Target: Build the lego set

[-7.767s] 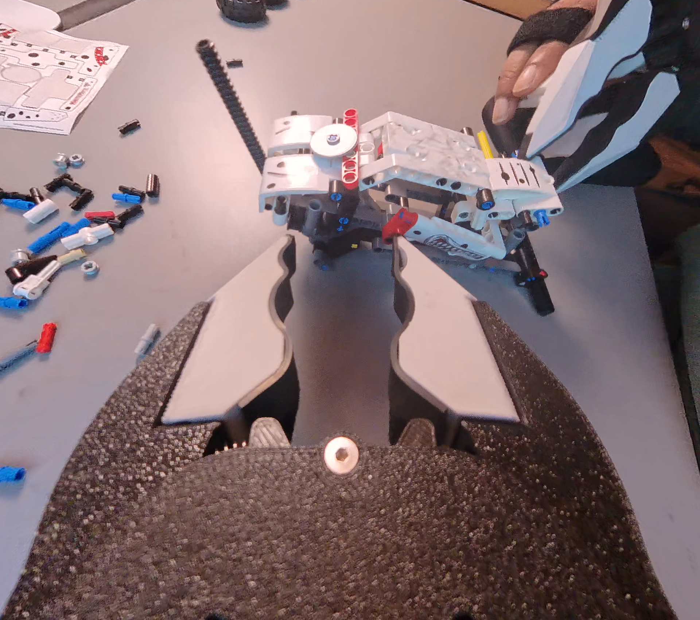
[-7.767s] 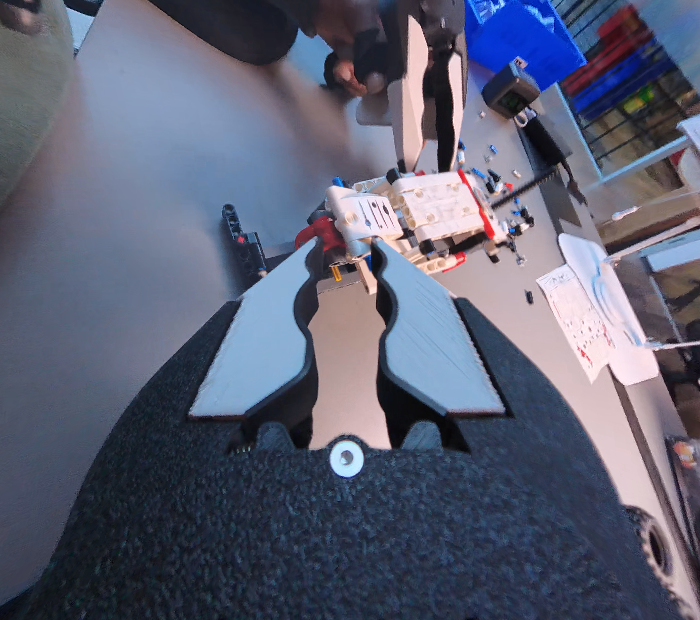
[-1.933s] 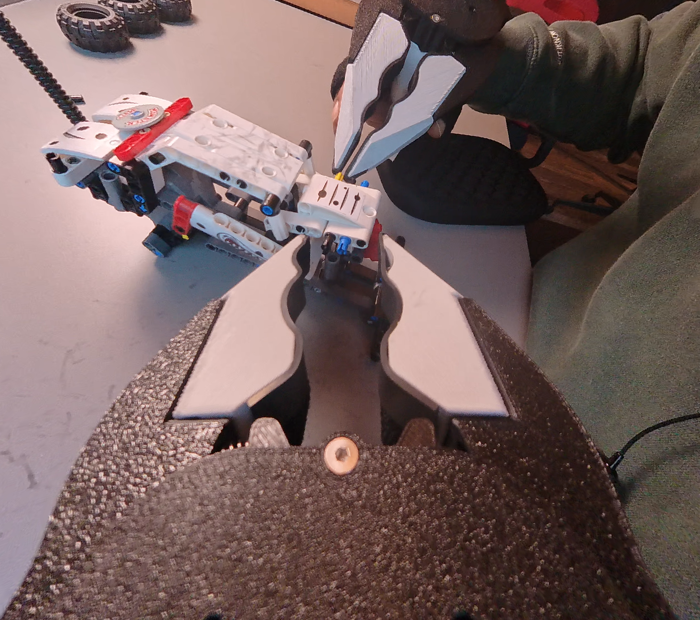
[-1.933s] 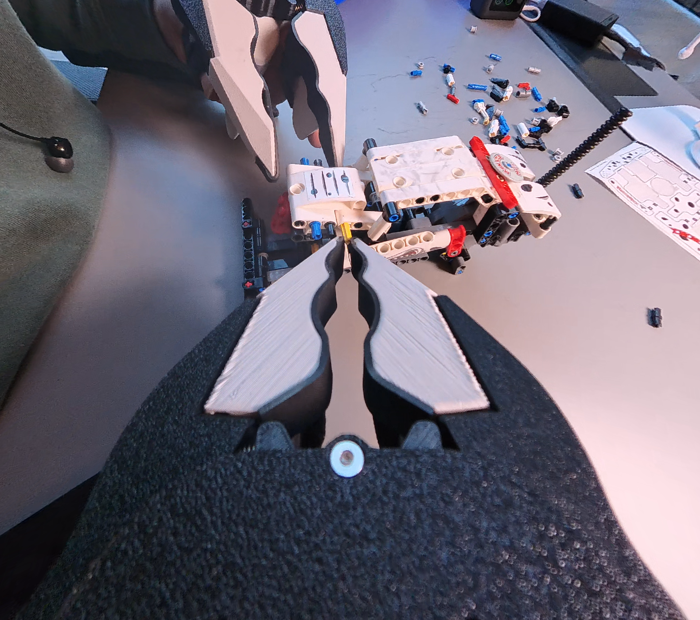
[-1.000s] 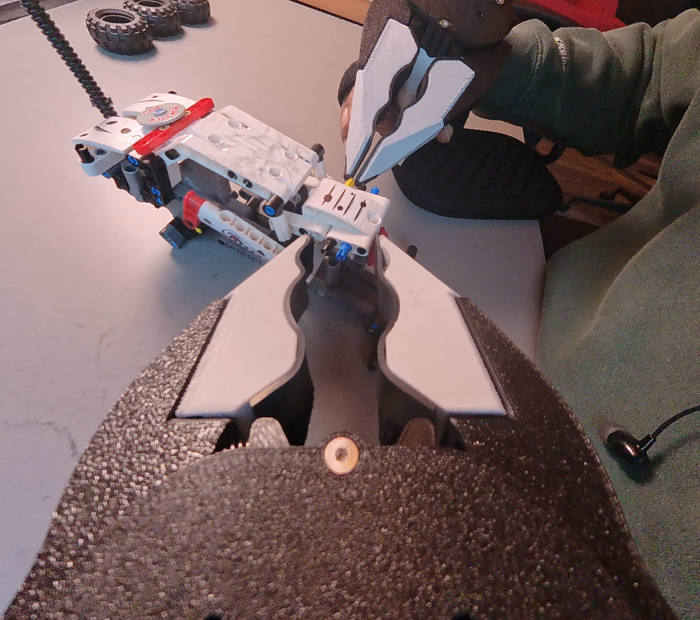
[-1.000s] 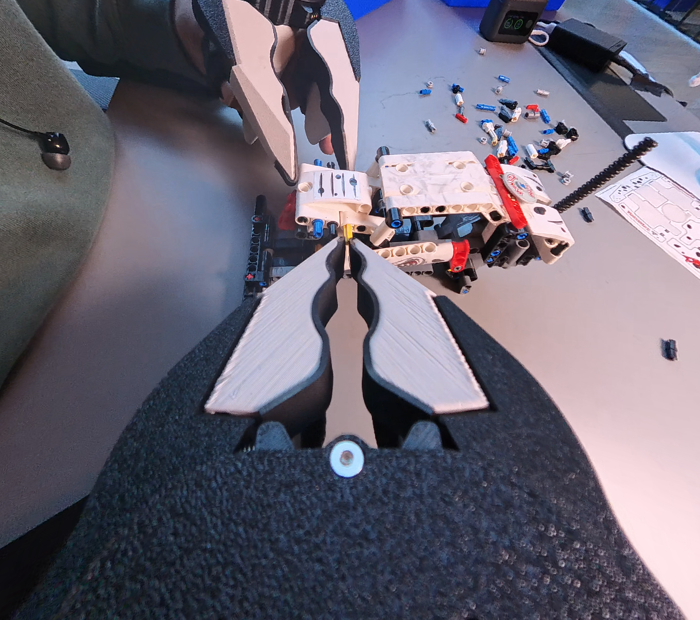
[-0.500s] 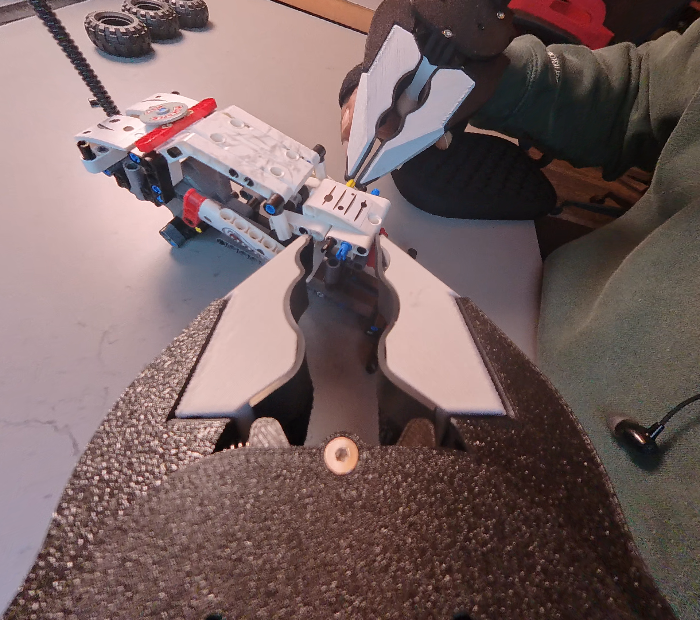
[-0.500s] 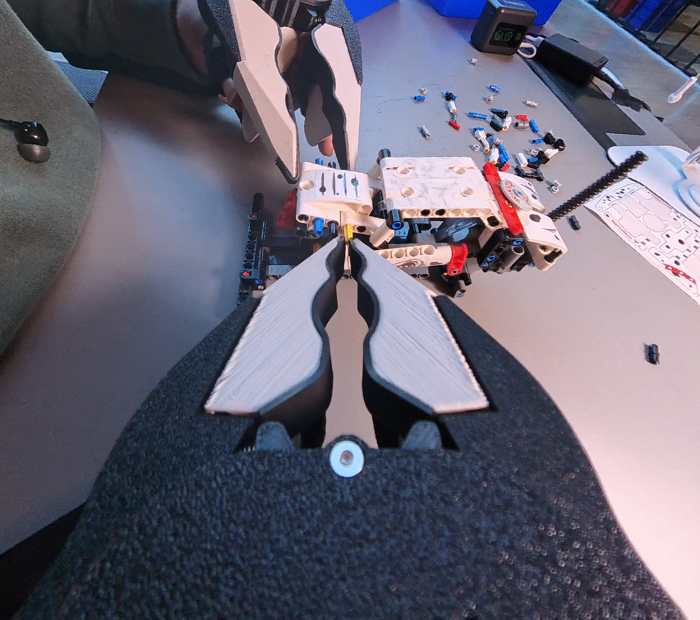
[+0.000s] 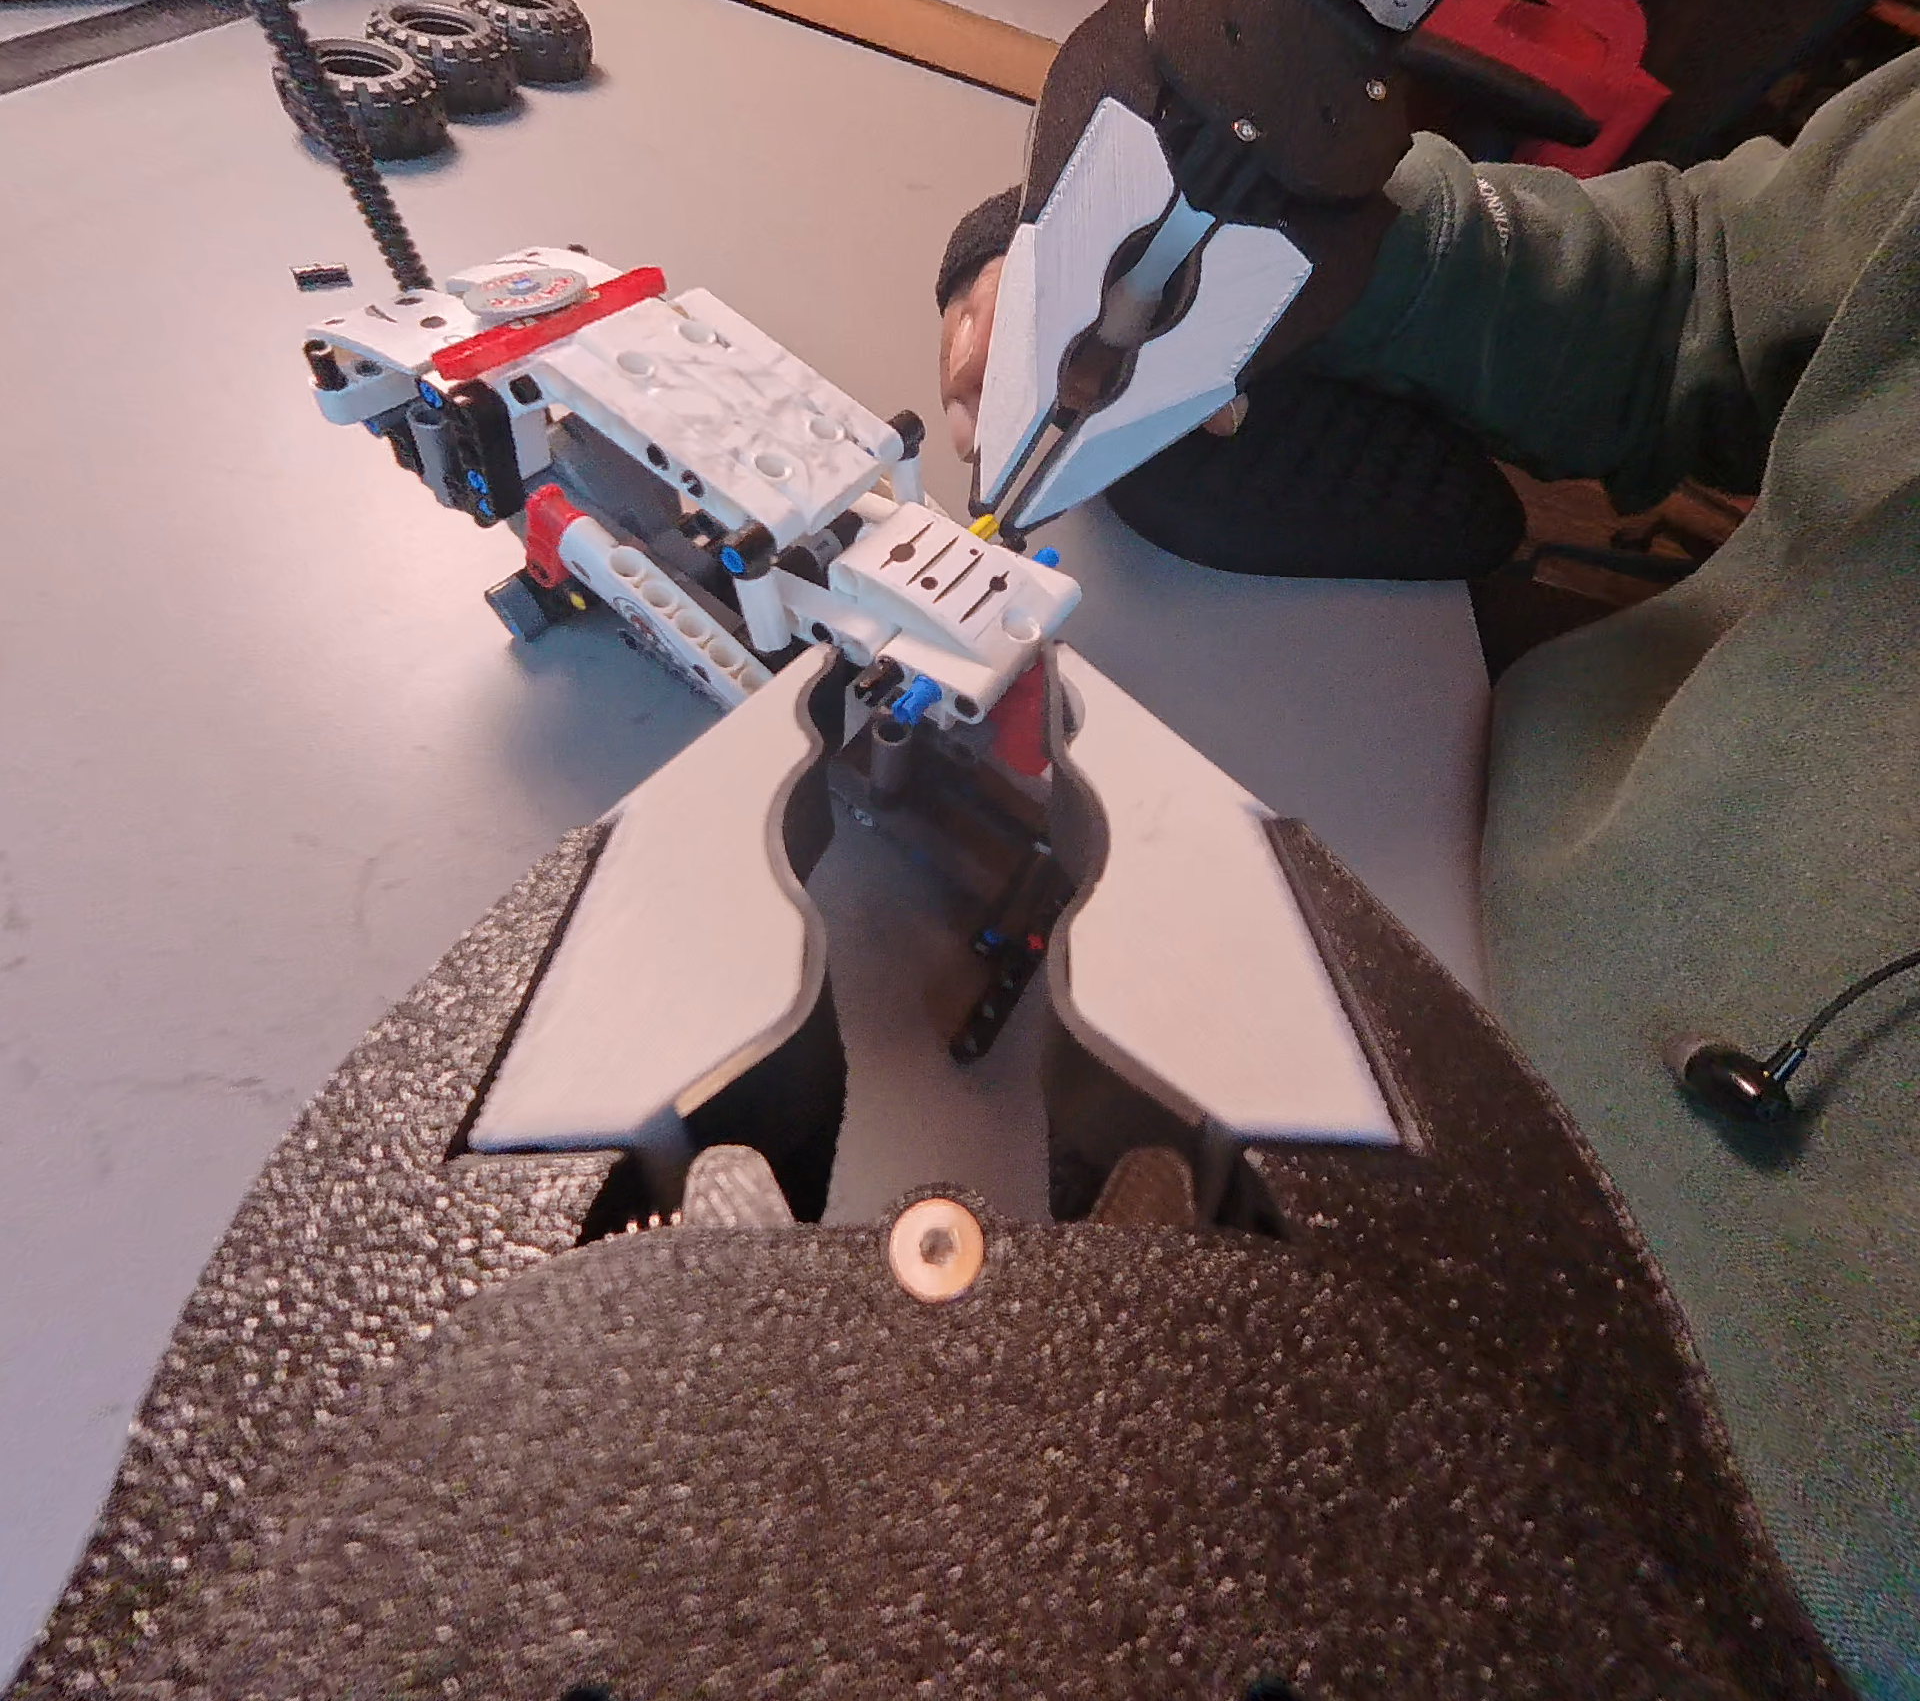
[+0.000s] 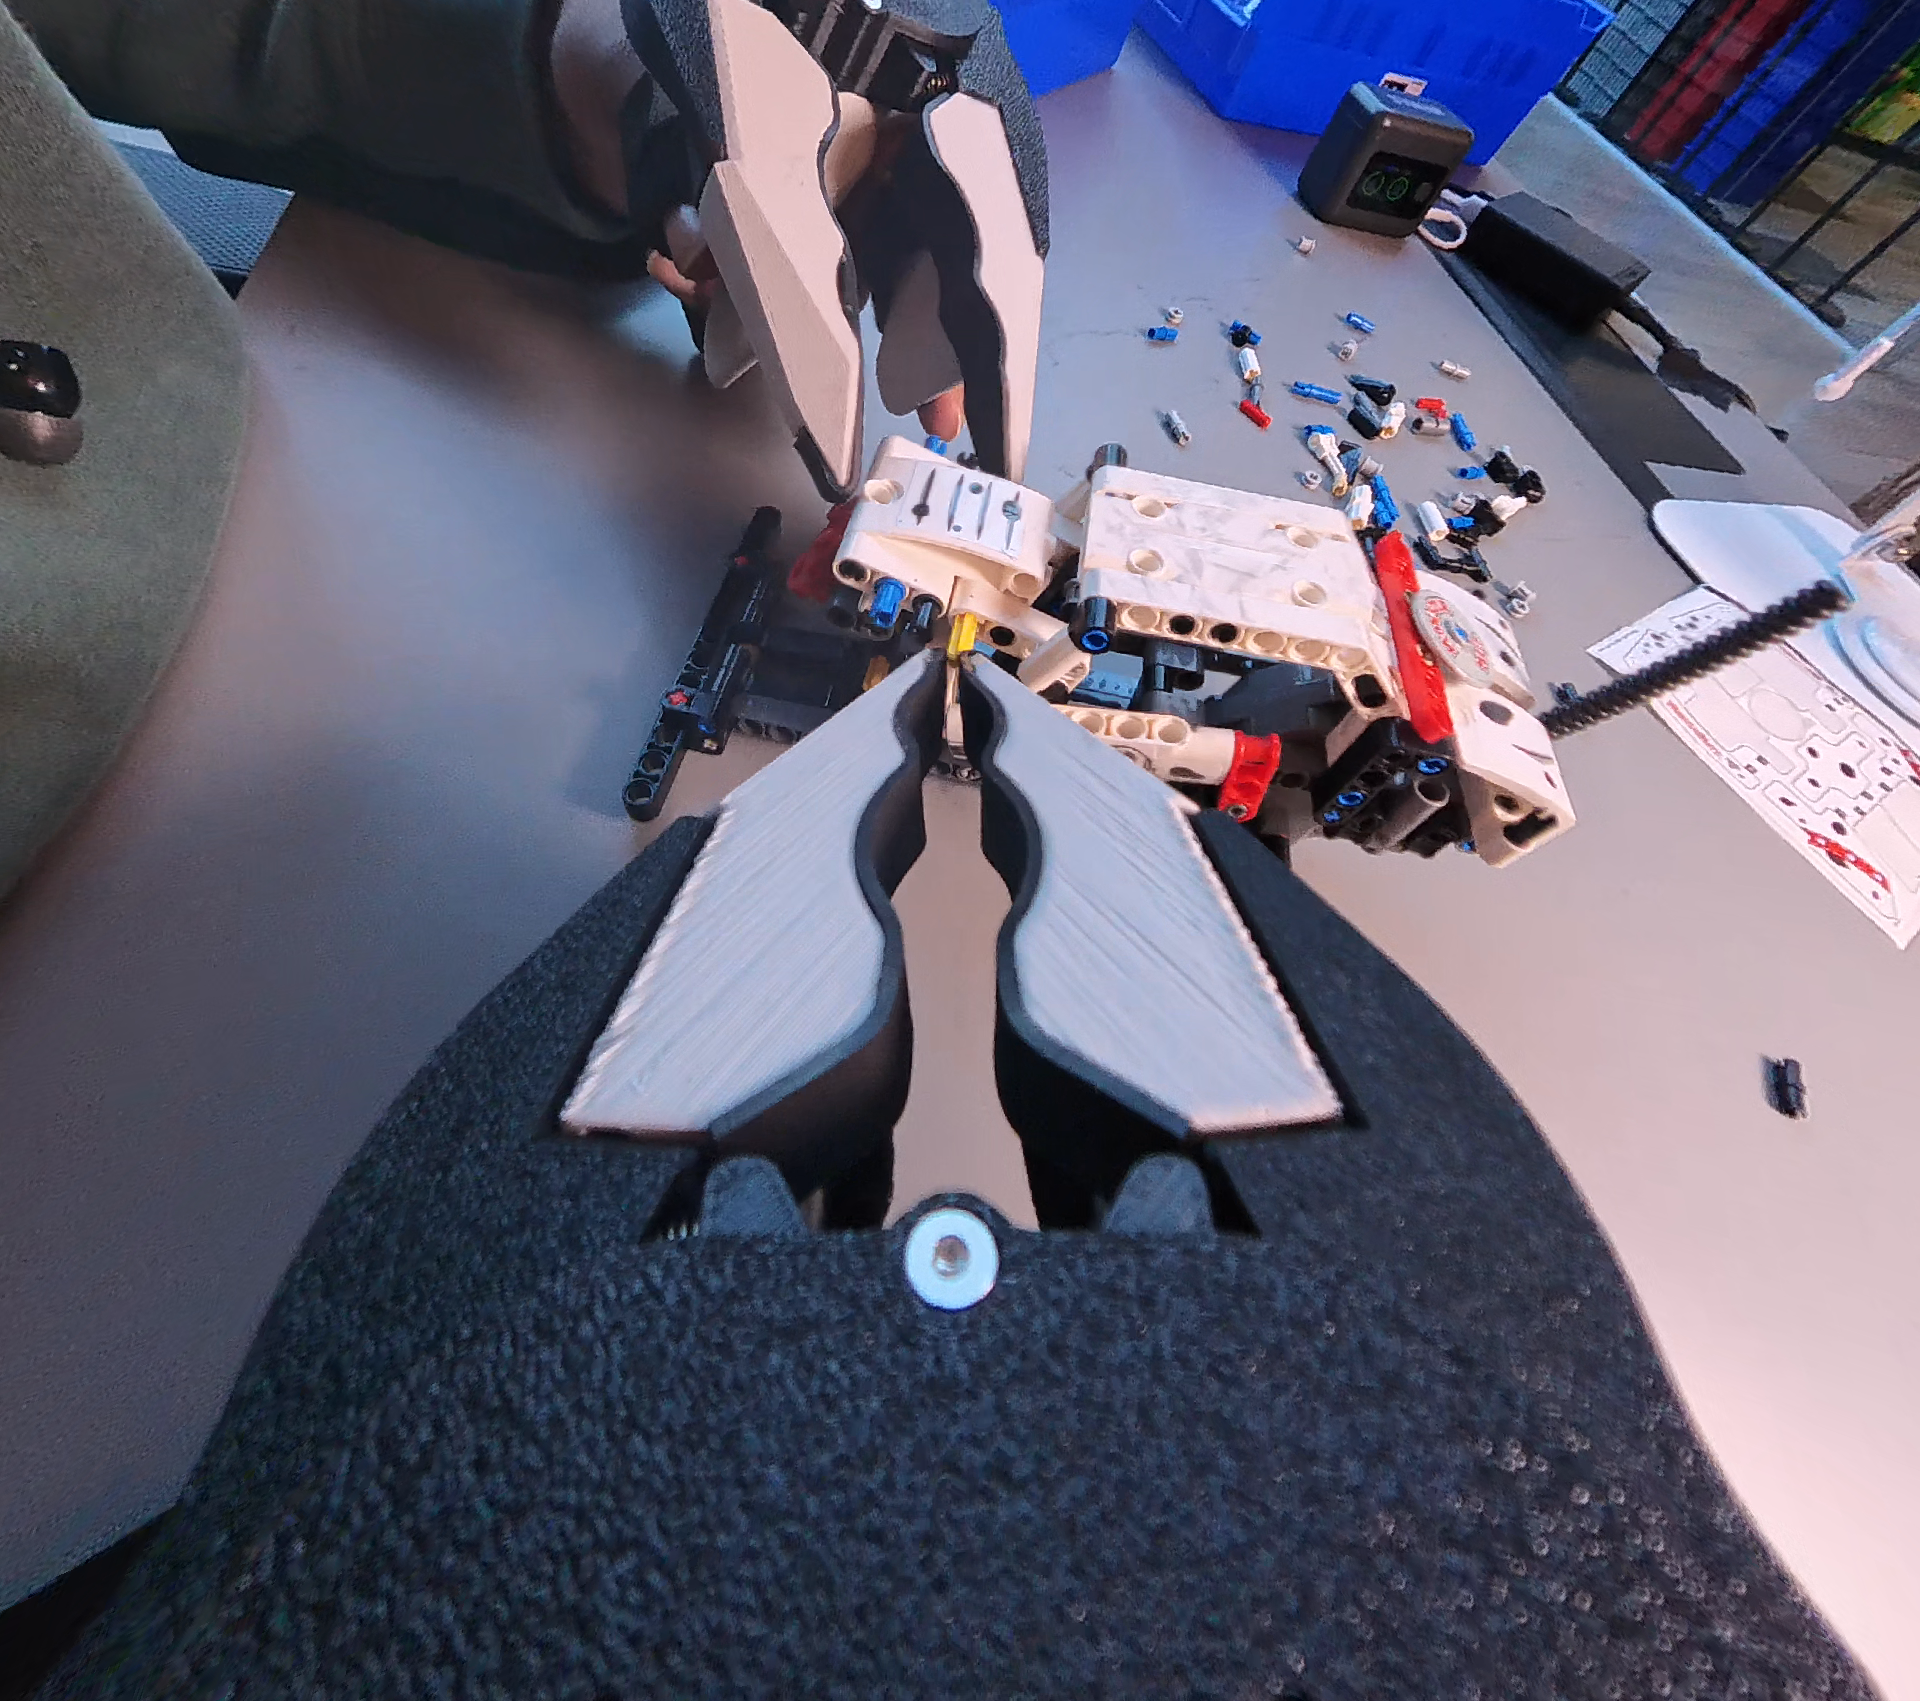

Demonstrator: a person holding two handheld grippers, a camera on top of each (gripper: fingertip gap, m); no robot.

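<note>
The right gripper (image 10: 951,672) pinches a yellow pin (image 10: 962,633) at the truck chassis's (image 10: 1216,602) side — seating it needs a straight push; the left gripper (image 9: 940,695), jaws apart, braces its end.

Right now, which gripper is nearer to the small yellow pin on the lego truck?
The right. The right gripper is shut on the yellow pin at the side of the lego truck. The left gripper straddles the truck's end, jaws apart, farther from the pin.

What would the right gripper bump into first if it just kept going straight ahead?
Probably the Lego model. The right gripper is shut on a yellow pin that points at the white panel just ahead; whether the pin is already in is unclear.
</note>
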